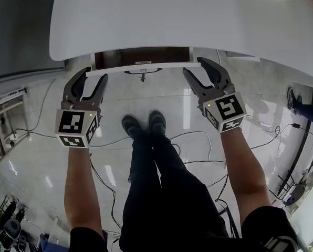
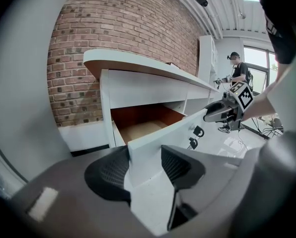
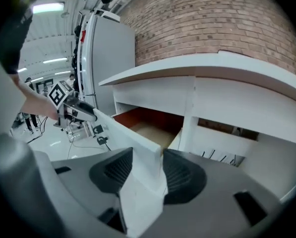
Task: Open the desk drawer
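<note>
The white desk (image 1: 172, 14) has its drawer pulled out, showing a brown inside (image 2: 143, 125). Its white drawer front (image 1: 141, 67) carries a dark key (image 1: 142, 74) in the middle. My left gripper (image 1: 96, 74) is at the front's left end. In the left gripper view the panel's corner (image 2: 143, 148) stands between the pads (image 2: 108, 175), which press on both faces. My right gripper (image 1: 195, 66) is at the right end. There the jaws straddle the panel (image 3: 138, 143), with a thin gap beside the right pad (image 3: 183, 175).
Below the drawer are the person's legs and shoes (image 1: 143, 125) on a glossy floor crossed by cables (image 1: 198, 135). A brick wall (image 2: 88, 29) stands behind the desk, and a tall grey cabinet (image 3: 108, 68) to its left. Another person (image 2: 236, 68) stands far off.
</note>
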{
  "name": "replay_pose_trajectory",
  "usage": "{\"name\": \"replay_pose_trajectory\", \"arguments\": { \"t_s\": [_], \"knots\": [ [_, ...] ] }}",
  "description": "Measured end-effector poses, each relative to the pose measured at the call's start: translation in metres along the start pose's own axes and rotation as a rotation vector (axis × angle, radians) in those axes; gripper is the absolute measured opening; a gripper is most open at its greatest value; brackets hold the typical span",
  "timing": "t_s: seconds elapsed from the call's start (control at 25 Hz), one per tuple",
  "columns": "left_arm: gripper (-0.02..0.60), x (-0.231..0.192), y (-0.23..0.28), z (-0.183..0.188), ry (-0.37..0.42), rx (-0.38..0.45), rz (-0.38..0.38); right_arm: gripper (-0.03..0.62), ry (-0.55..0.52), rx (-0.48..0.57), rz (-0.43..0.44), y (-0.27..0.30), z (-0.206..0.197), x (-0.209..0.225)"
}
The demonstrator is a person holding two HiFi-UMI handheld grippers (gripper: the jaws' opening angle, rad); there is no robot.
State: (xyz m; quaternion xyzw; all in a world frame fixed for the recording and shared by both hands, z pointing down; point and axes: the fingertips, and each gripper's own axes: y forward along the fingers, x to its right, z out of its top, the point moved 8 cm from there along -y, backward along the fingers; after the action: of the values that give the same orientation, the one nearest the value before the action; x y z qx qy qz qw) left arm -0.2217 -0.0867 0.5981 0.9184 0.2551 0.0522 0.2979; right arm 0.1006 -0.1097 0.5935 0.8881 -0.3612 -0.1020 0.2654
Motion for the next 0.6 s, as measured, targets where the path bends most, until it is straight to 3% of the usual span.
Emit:
{"name": "replay_pose_trajectory", "arguments": {
  "t_s": [0.04,0.6],
  "knots": [
    [0.206,0.0,0.0,0.0,-0.006,-0.002,0.001,0.18,-0.005,-0.001,0.004,0.002,0.001,-0.001],
    [0.206,0.024,-0.016,-0.031,-0.072,-0.061,0.021,0.164,-0.007,-0.078,0.031,-0.015,-0.025,-0.027]
  ]
}}
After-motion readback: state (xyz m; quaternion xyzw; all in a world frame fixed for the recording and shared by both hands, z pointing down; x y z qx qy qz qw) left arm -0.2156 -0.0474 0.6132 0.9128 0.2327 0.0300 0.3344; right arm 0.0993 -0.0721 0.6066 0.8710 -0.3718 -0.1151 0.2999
